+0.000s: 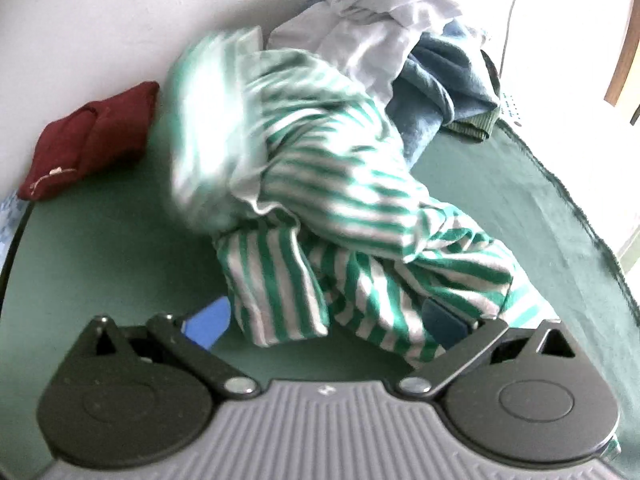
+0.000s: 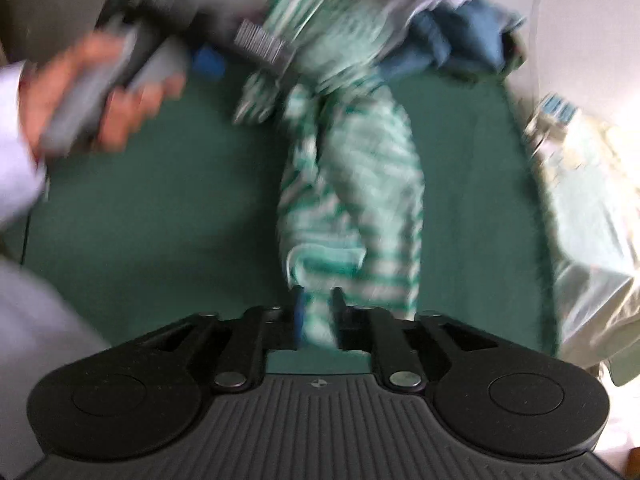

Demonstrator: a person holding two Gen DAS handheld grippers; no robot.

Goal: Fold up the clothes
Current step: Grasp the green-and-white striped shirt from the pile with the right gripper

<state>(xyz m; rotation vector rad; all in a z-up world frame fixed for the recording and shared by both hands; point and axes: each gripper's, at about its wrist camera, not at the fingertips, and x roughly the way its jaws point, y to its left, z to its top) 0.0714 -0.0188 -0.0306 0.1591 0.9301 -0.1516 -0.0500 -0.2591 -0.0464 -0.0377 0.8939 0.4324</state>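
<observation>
A green-and-white striped garment (image 1: 320,216) lies crumpled on the green cloth-covered table (image 1: 100,240). My left gripper (image 1: 326,320) is open, its blue pads (image 1: 208,320) wide apart, and striped fabric drapes between them. In the right wrist view the same striped garment (image 2: 352,184) stretches from the pile toward me, blurred. My right gripper (image 2: 316,320) is shut on its near edge. The left gripper (image 2: 208,56), held by a hand, is seen at the far left beside the garment.
A pile of white (image 1: 372,20), blue (image 1: 440,80) and olive clothes sits at the far end. A folded dark red garment (image 1: 92,140) lies at the left. A pale bag or sheet (image 2: 592,216) lies off the table's right edge (image 2: 536,184).
</observation>
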